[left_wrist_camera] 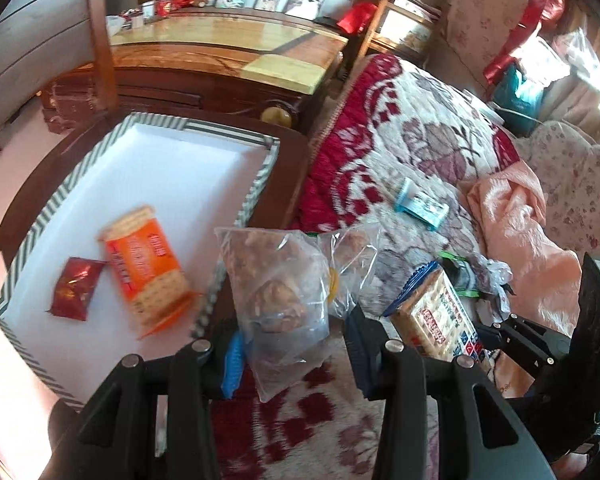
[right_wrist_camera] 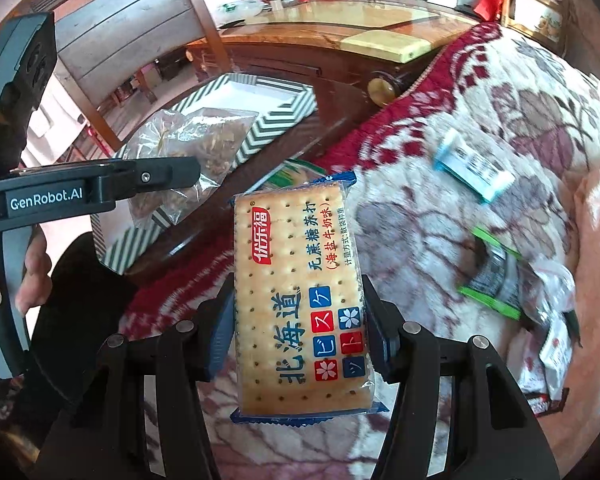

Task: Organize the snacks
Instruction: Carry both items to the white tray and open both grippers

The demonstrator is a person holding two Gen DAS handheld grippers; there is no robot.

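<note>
Your left gripper is clamped on a clear bag of brown snacks, held over the bed's blanket just beside the near edge of the striped tray. Your right gripper pinches a blue-edged cracker pack above the blanket. Inside the tray, near its near edge, lie an orange cracker pack and a small red packet. A light-blue packet and a green-edged packet rest on the blanket.
</note>
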